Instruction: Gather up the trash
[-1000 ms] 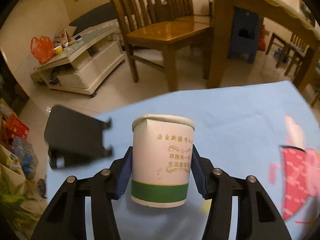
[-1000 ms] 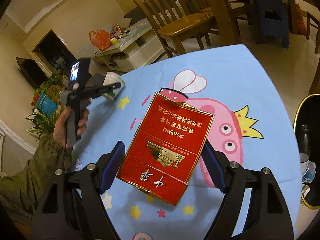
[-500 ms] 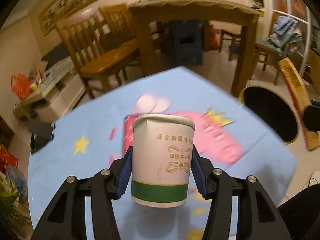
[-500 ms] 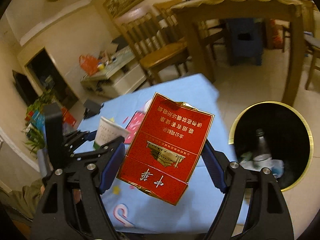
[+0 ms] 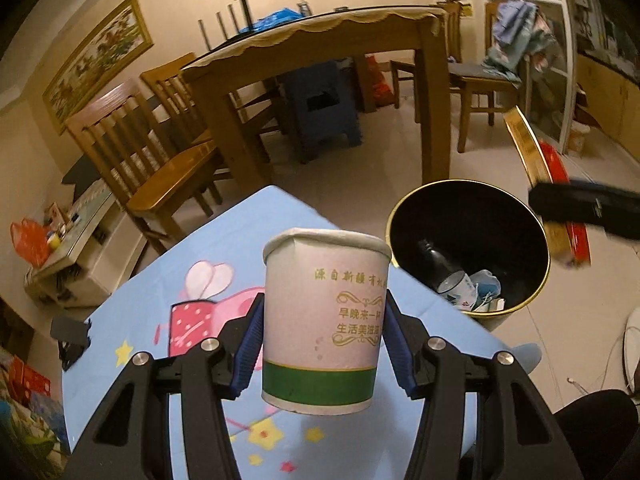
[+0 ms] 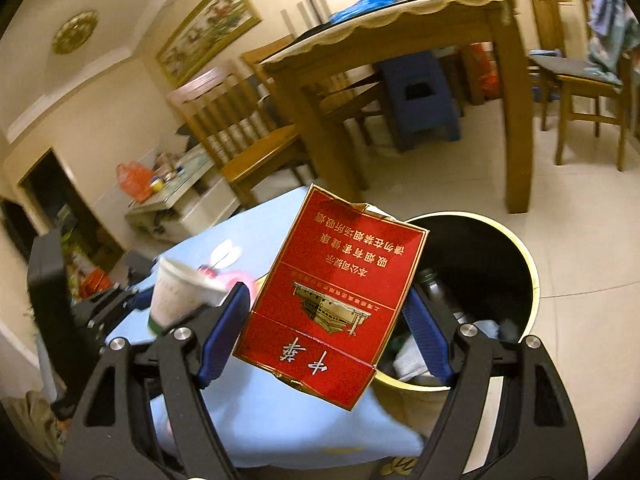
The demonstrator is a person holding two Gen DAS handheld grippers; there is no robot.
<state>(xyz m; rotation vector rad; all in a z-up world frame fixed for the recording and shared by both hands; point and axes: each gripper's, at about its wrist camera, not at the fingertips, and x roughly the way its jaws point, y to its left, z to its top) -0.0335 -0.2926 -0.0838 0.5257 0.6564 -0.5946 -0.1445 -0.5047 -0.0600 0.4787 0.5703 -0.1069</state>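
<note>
My left gripper (image 5: 322, 350) is shut on a white paper cup (image 5: 322, 320) with a green band, held upright above the blue cartoon tablecloth (image 5: 160, 280). My right gripper (image 6: 326, 320) is shut on a flat red cigarette carton (image 6: 332, 300), held over the near rim of the black, gold-rimmed trash bin (image 6: 516, 280). The bin (image 5: 404, 208) stands on the floor just past the table's right corner and holds a bottle (image 5: 448, 276) and crumpled paper. The carton (image 5: 560, 192) and right gripper show at the right of the left wrist view; the cup (image 6: 180, 296) shows left in the right wrist view.
A wooden dining table (image 5: 320, 40) and chairs (image 5: 160, 152) stand behind on the tiled floor, with a blue stool (image 5: 320, 116) under the table. A low TV stand (image 5: 72, 248) with clutter is far left. A black stand (image 5: 68, 332) sits at the table's left edge.
Both grippers have swung right, from over the tablecloth toward the trash bin, each keeping its object. The carton now hangs over the bin's rim; the cup is near the table's right corner.
</note>
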